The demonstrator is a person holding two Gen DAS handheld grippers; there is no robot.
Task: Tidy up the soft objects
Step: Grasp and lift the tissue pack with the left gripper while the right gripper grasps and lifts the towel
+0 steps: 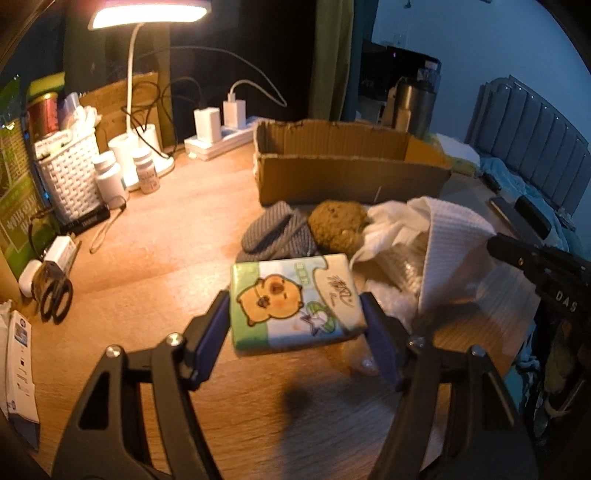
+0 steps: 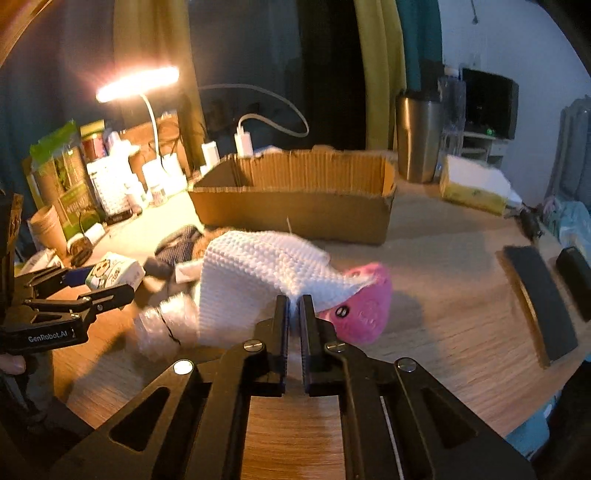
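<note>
My left gripper (image 1: 295, 317) is shut on a soft tissue pack (image 1: 295, 302) printed with a yellow cartoon animal, held just above the wooden table (image 1: 147, 266). The same pack (image 2: 114, 275) shows at the left of the right wrist view, between the left gripper's fingers (image 2: 110, 293). My right gripper (image 2: 294, 306) is shut on the edge of a white waffle-weave cloth (image 2: 258, 273), which drapes up from the table. A pink plush toy (image 2: 365, 310) lies under the cloth's right end. Behind lie a grey knitted piece (image 1: 275, 232), a brown sponge (image 1: 338, 225) and bubble wrap (image 2: 162, 325).
An open cardboard box (image 1: 351, 166) stands behind the pile. A lit desk lamp (image 1: 147, 14), power strip (image 1: 221, 142), pill bottles (image 1: 110, 177), white basket (image 1: 72, 173) and scissors (image 1: 55, 291) crowd the left. A steel tumbler (image 2: 419, 136), tissue box (image 2: 474, 184) and dark flat objects (image 2: 539, 302) sit right.
</note>
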